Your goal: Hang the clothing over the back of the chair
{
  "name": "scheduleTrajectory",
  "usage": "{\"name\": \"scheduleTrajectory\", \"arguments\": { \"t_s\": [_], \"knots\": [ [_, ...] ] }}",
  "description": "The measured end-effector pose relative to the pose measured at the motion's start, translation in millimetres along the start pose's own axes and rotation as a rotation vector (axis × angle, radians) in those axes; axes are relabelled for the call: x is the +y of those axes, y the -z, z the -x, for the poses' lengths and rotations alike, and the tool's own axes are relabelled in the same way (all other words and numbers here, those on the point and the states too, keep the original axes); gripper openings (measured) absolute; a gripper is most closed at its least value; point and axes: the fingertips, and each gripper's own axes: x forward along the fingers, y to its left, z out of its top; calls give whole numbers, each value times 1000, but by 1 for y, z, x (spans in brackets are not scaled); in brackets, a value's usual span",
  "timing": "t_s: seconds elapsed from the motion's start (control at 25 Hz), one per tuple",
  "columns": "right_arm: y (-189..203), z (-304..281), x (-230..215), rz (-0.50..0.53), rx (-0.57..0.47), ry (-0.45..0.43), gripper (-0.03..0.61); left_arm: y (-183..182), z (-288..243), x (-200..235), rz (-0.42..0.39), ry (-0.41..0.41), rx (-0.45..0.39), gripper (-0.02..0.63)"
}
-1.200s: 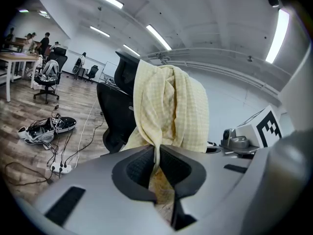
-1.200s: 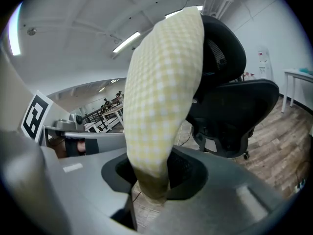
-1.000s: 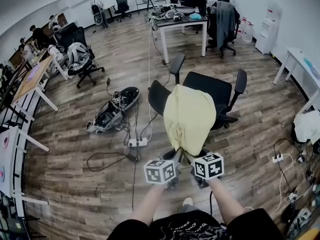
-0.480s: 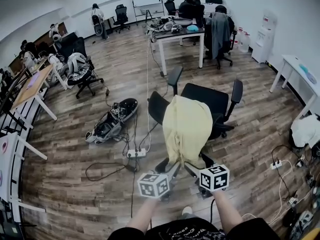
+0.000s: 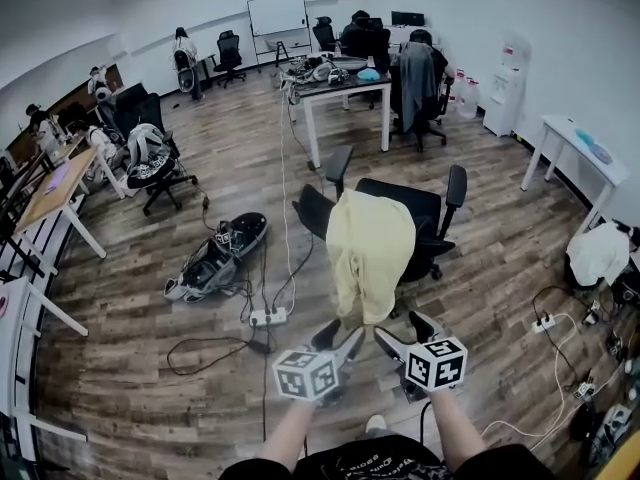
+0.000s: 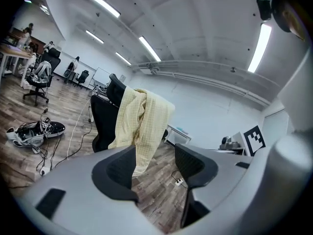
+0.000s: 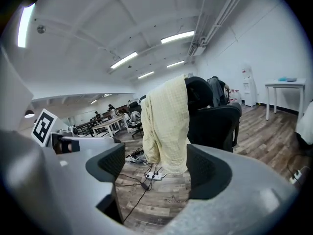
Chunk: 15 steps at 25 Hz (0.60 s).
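Note:
A pale yellow garment hangs draped over the back of a black office chair, its hem loose above the floor. My left gripper and right gripper are side by side just short of that hem, apart from the cloth. Both have just been opening their jaws and now stand open with nothing between them. In the left gripper view the garment hangs beyond the open left gripper. Past the right gripper, the right gripper view shows the garment covering the chair back.
A power strip with trailing cables lies on the wood floor left of the chair, beside a dark heap of gear. A desk stands behind, a white table and a white bundle at right. People sit at far left.
Both grippers have let go of the garment's lower edge, opened, and drawn back from the chair. The garment now hangs free over the chair back.

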Motion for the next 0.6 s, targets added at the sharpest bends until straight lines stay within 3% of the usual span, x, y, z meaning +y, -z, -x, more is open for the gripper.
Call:
{"name": "scheduleTrajectory", "arguments": {
  "t_s": [0.16, 0.36, 0.6],
  "knots": [
    [2, 17, 13, 8, -35, 14, 380, 3, 16, -18, -32, 58, 13, 235],
    [9, 31, 37, 33, -49, 23, 379, 4, 41, -25, -28, 57, -26, 228],
    [10, 39, 55, 52, -64, 22, 371, 6, 57, -31, -40, 50, -56, 127]
  ]
}}
